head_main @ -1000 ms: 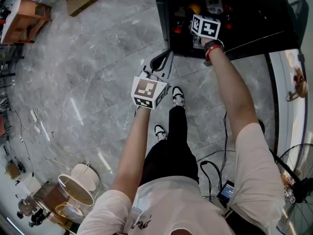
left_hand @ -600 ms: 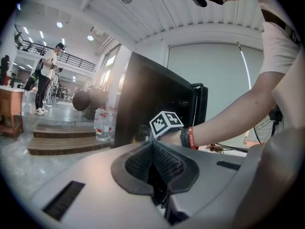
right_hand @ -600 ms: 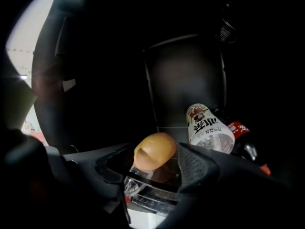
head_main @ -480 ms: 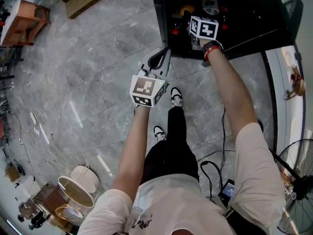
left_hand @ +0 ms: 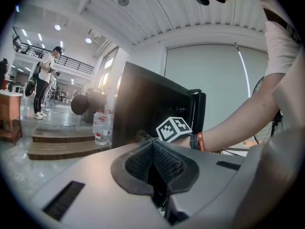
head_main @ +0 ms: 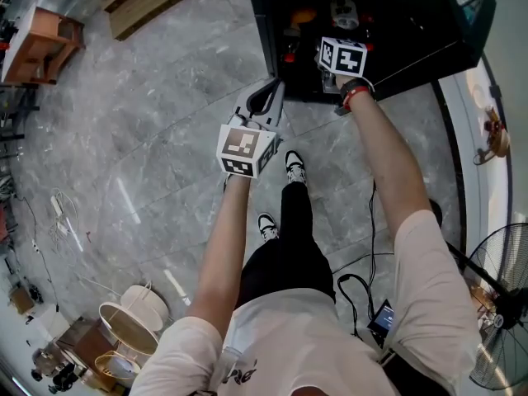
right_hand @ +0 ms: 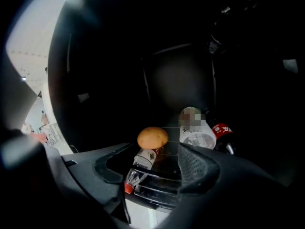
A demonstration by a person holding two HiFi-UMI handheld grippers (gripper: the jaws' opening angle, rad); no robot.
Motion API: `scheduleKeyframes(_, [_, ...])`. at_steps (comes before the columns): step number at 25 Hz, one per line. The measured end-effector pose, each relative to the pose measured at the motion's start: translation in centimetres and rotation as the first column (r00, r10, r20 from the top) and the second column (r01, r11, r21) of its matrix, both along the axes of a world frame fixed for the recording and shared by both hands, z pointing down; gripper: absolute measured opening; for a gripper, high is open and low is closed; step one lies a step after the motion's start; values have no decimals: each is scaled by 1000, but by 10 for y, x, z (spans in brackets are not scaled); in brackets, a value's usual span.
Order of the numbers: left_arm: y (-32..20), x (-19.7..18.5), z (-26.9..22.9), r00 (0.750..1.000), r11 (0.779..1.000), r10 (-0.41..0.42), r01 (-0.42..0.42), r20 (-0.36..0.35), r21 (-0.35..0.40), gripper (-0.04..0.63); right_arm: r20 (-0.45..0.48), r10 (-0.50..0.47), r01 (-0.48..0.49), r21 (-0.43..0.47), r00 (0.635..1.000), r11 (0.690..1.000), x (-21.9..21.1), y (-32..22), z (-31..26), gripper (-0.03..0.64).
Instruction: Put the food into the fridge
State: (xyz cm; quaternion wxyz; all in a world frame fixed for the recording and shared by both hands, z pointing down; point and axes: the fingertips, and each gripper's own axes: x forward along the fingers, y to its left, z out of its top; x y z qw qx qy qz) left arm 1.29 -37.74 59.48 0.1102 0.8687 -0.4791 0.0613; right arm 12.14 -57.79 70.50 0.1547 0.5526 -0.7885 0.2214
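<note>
Your right gripper (right_hand: 155,171) is hovering at the open fridge (head_main: 429,23), jaws just opened wide, empty — the potato (right_hand: 152,137) is sitting inside among bottles (right_hand: 196,133); your left gripper (left_hand: 153,147) is hanging pinched together, empty

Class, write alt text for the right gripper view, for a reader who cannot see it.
The right claw, empty and just opened wide, faces into a dark fridge. On its shelf are a tan potato, a small bottle lying with its red cap toward the camera, a clear bottle and a red-labelled bottle.
</note>
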Motion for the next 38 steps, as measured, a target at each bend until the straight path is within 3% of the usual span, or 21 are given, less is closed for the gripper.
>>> scheduleKeyframes(23, [41,-21,-47,999,997,-32,34,23,-68,18,-28,9,-9,8,1000,1000,28,100,-69,268])
scheduleKeyframes(38, [69,-26,-85,1000,999,-11,12,21,-40,18,-16,-2,3,49,1000,999,29,165,-127,221])
